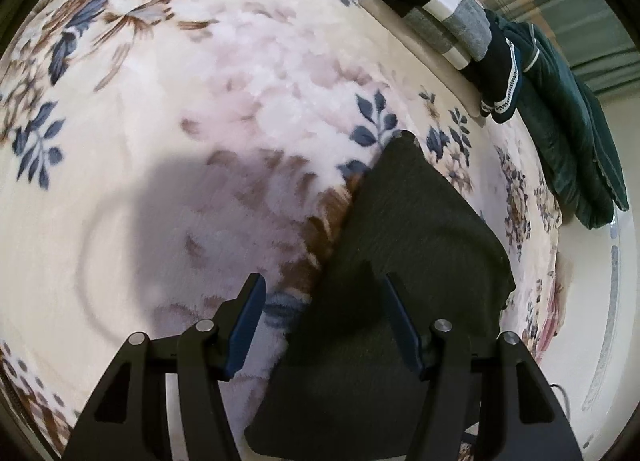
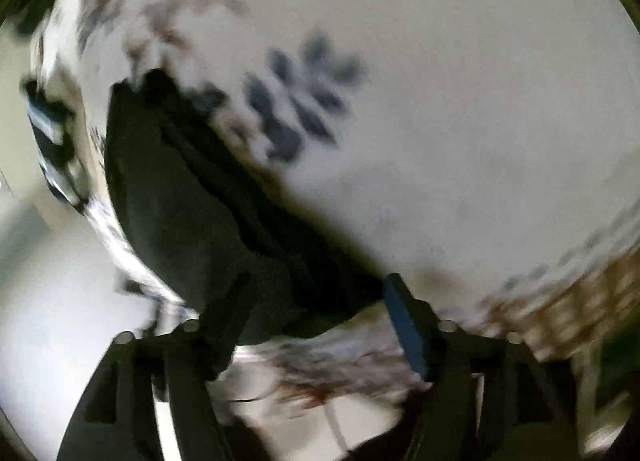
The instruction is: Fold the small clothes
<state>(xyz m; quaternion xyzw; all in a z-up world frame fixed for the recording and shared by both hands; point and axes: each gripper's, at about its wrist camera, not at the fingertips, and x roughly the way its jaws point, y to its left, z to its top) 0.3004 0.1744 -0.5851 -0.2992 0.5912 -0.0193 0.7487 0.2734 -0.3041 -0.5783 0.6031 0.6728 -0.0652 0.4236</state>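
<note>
A dark green-black folded garment [image 1: 404, 261] lies on the floral blanket [image 1: 160, 141]. My left gripper [image 1: 322, 293] is open just above it, its right finger over the cloth and its left finger over the blanket. In the blurred right wrist view the same dark garment [image 2: 192, 197] lies ahead and to the left. My right gripper [image 2: 320, 293] is open, with its left finger over the cloth's near edge.
At the far right of the blanket lie a folded black, white and grey garment [image 1: 440, 1], a dark piece with white trim [image 1: 500, 77] and a dark teal garment [image 1: 568, 133]. A pale floor [image 1: 592, 301] runs beyond the blanket's edge.
</note>
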